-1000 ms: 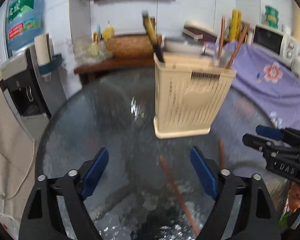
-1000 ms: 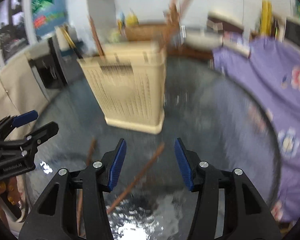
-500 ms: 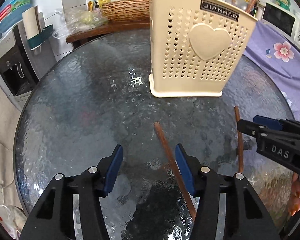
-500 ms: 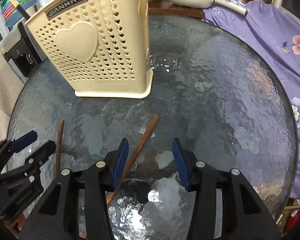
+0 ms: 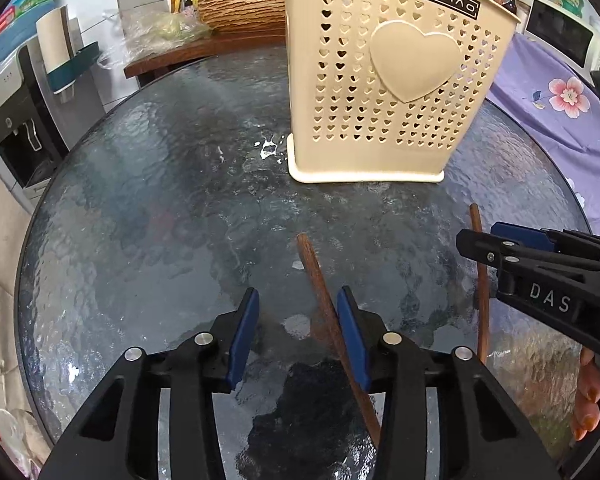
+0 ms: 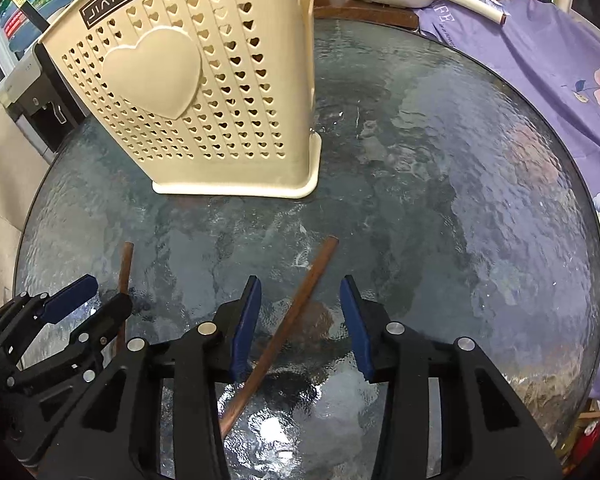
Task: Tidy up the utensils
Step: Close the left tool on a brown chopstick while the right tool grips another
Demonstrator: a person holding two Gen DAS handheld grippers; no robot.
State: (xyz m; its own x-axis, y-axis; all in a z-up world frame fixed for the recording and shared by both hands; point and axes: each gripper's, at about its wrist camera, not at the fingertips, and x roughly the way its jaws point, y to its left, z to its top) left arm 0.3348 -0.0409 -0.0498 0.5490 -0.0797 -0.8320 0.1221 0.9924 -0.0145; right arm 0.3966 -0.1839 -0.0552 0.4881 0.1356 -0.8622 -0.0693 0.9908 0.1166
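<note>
Both loose chopsticks lie on the glass table near its front edge; left gripper closing around one chopstick, right gripper closing around the other, neither gripped; cream holder already has some.

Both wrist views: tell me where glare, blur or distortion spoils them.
Left wrist view: sharp, fisheye bends the glass table's rim and bows the cream holder; small glints beside its base. Right wrist view: sharp too, but bright glare on the glass washes out the near end of the chopstick.
</note>
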